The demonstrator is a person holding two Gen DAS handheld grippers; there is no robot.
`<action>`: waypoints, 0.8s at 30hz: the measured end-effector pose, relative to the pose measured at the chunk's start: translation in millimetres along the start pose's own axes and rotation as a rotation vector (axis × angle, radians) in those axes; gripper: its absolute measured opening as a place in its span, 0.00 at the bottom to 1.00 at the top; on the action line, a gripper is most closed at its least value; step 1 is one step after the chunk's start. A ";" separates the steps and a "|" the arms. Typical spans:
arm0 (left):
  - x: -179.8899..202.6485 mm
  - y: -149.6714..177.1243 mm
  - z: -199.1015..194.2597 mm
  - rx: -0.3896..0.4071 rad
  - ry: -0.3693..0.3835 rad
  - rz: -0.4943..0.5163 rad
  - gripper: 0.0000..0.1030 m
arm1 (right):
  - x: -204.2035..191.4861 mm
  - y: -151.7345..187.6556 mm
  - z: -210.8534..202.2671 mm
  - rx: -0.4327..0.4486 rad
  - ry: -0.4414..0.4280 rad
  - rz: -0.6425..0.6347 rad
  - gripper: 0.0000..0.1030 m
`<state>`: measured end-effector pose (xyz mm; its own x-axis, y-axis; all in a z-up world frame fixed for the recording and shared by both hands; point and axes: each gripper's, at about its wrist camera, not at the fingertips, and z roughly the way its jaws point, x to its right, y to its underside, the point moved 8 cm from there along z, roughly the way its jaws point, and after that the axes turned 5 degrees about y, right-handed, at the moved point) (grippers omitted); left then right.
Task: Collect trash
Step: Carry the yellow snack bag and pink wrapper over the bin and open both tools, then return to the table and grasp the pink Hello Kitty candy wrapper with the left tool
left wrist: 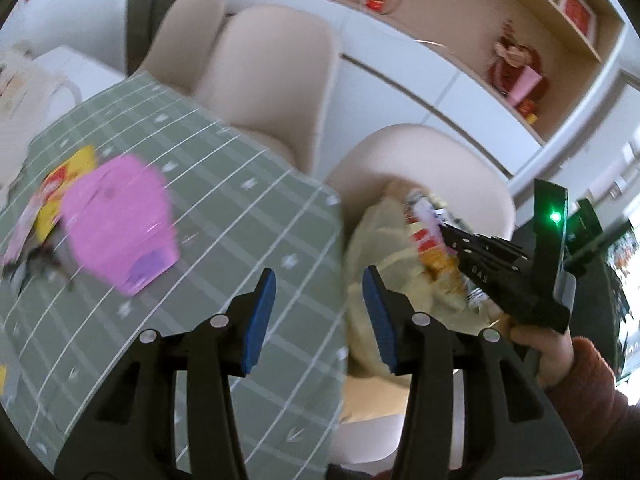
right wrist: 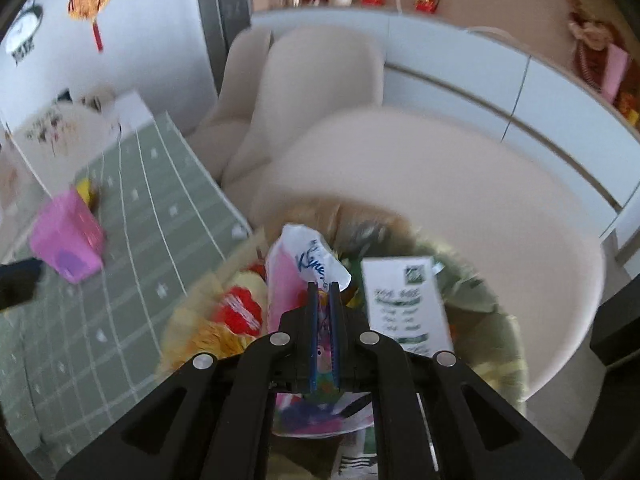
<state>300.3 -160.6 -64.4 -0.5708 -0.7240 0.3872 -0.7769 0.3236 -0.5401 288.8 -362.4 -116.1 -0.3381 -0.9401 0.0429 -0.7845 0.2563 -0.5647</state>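
Black left gripper (left wrist: 319,296), blue-padded fingers (left wrist: 262,312), silver screws, rust-red sleeve (left wrist: 592,392)

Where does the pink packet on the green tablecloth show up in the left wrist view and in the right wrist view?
Left wrist view: the pink packet lies at left centre on the green tablecloth, partly over a yellow wrapper.
Right wrist view: the pink packet lies at the far left, on the same tablecloth.
Shared landmark: the beige chair behind the table.

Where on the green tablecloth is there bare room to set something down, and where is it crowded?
Free: the checked green tablecloth between the pink packet and the chair-side edge. Crowded: the far-left cluster around the yellow wrapper, and the trash bag beside the table, full of wrappers.
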 end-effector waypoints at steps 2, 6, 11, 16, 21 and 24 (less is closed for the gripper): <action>-18.0 9.3 -4.6 -0.007 -0.029 -0.041 0.42 | 2.0 2.4 7.2 -0.016 -0.011 0.010 0.07; -39.2 20.7 -9.2 -0.015 -0.061 -0.100 0.42 | 9.5 8.9 12.6 -0.039 -0.005 0.020 0.07; -48.7 32.0 -13.0 -0.018 -0.071 -0.123 0.42 | 23.6 26.3 16.3 -0.109 0.012 0.040 0.07; -49.9 37.4 -18.2 -0.020 -0.070 -0.111 0.42 | 33.1 36.8 9.4 -0.108 0.021 0.081 0.07; -53.7 43.6 -27.5 -0.018 -0.070 -0.095 0.42 | 43.8 33.7 -19.5 -0.027 0.013 0.153 0.25; -57.5 46.2 -32.4 -0.011 -0.070 -0.095 0.42 | 43.0 30.1 -38.3 0.022 -0.027 0.186 0.44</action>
<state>288.6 -84.3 -87.4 -0.4748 -0.7926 0.3826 -0.8297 0.2581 -0.4949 230.7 -386.5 -99.6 -0.4616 -0.8829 -0.0858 -0.6983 0.4214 -0.5787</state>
